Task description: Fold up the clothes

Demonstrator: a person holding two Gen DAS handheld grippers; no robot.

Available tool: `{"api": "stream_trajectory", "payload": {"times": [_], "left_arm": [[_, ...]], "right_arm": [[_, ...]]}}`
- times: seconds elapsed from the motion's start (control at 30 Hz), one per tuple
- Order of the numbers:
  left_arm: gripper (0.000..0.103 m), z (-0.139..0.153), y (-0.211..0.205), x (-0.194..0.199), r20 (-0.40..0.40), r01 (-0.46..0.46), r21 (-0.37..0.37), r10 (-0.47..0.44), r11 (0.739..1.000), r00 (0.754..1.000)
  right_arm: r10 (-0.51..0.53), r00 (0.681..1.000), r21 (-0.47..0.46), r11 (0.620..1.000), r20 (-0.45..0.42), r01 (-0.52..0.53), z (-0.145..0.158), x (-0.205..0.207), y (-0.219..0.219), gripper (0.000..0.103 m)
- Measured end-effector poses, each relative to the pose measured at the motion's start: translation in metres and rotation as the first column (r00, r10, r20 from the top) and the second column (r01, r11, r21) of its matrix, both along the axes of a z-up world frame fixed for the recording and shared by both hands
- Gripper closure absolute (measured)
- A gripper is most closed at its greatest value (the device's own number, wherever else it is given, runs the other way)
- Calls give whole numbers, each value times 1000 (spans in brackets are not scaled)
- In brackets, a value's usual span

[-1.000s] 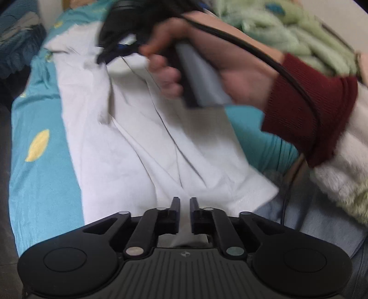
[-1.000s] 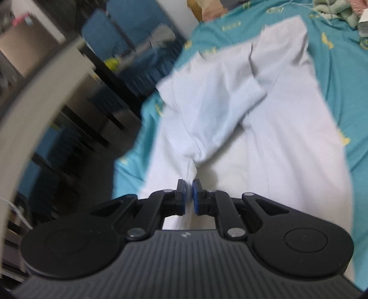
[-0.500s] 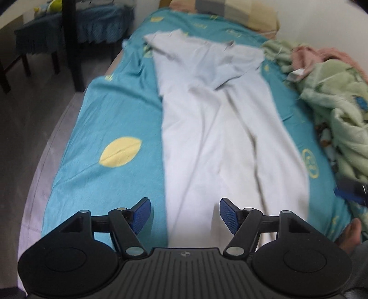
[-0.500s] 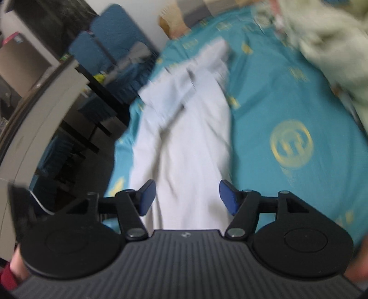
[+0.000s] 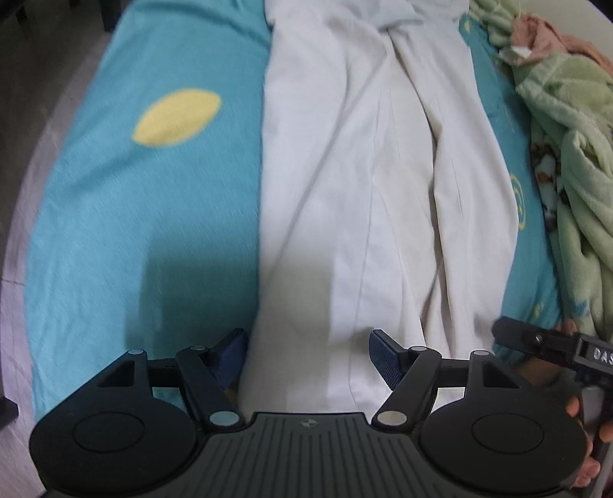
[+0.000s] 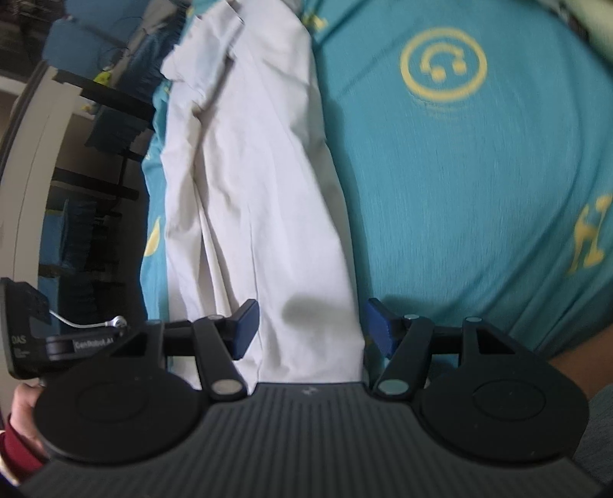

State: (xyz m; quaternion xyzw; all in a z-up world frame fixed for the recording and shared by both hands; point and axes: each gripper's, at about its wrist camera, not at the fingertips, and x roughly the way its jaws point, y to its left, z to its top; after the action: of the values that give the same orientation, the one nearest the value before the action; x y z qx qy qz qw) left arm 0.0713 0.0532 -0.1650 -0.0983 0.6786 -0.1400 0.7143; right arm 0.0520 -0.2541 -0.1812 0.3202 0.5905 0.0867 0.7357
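Note:
A long white garment (image 5: pixel 364 172) lies lengthwise on the teal bedsheet (image 5: pixel 134 230), its sides folded inward. My left gripper (image 5: pixel 308 352) hovers over the garment's near left edge. Its jaws are opening, with cloth below them and nothing pressed between the blue pads (image 5: pixel 385 356). My right gripper (image 6: pixel 310 325) stands open over the garment (image 6: pixel 249 191) at its near right edge, also holding nothing. Each view catches the other gripper at its side: the right gripper (image 5: pixel 555 348) and the left gripper (image 6: pixel 57 337), both in a person's hands.
A heap of green blanket (image 5: pixel 574 153) and pink cloth (image 5: pixel 555 34) lines the right of the bed. Bare floor (image 5: pixel 30 95) runs along the left edge. Dark shelving (image 6: pixel 95 191) and a blue chair (image 6: pixel 76 38) stand beyond the bed.
Both grippers went from shut on the cloth to open and let it go. Both moved back to the garment's near end and lowered toward it.

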Motion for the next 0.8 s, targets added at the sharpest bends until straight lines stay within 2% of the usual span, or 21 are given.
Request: {"api": "stream_trajectory", "payload": {"times": [0.17,0.3,0.4,0.43,0.47,0.6,0.63,0.67,0.73,0.8], "left_arm": [[32,-1,-12,-13,-1,91,25,-91,996,996],[34,-3,-16,-22,-20,131,8,-131,991,991],[45,-2,-16,-26,-12,136,9,-136,991,991],[55,-2,-16,-27,-7,132,15,-132,991,991],[67,-1,-16,-29,-2,133,26,-133,991,991],[80,3,-20,-37,23,169,24,-170,985,985],[90,6,-20,-39,32,173,23,-173,985,984],[94,8,-21,-41,41,176,22,-177,984,983],[97,13,-21,-45,59,183,20,-184,983,981],[97,26,-18,-51,97,176,-19,-173,984,980]], "right_arm": [[21,992,74,997,-122,-12,-16,1,5,39],[62,988,84,995,-140,-50,-15,-1,14,39],[128,984,62,991,-127,-121,-11,-3,28,40],[146,982,51,989,-119,-141,-10,-4,32,42],[163,980,41,986,-113,-159,-9,-5,35,45],[203,975,-9,979,-88,-204,-3,-8,45,81],[211,975,-11,977,-76,-212,-1,-9,47,86],[220,974,-16,975,-61,-221,2,-10,48,88],[227,973,-17,974,-29,-228,10,-13,48,90],[217,976,0,976,6,-217,20,-15,43,91]]}}
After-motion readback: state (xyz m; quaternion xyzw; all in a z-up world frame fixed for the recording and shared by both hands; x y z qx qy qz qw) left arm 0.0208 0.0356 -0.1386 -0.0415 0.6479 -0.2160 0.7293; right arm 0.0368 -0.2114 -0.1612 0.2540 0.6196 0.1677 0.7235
